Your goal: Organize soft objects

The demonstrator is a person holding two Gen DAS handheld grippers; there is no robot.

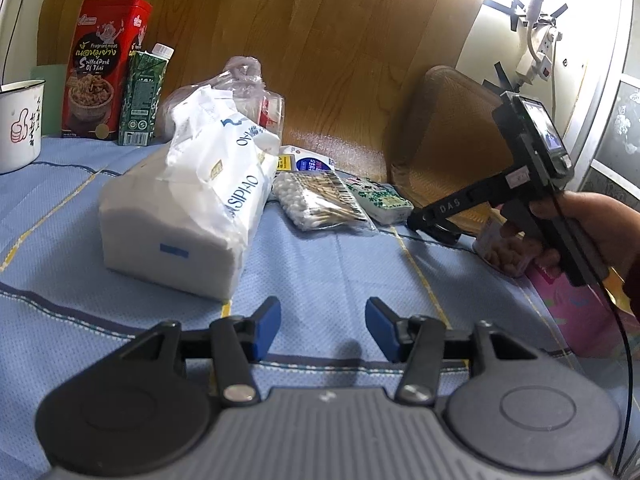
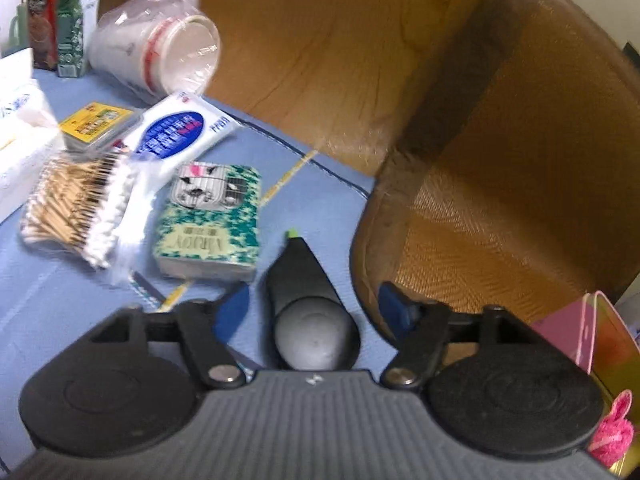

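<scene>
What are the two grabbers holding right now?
Nothing. The left gripper is open and empty. A black highlighter lies between the open fingers of the right gripper, untouched.

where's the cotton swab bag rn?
In the left wrist view, the cotton swab bag lies on the blue cloth, centre, between the big tissue pack and the green-patterned pocket tissues.

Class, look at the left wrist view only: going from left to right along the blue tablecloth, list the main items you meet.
White enamel mug → red snack tin → green drink carton → large tissue pack → bag of cotton swabs → green patterned tissue packet → right gripper.
</scene>
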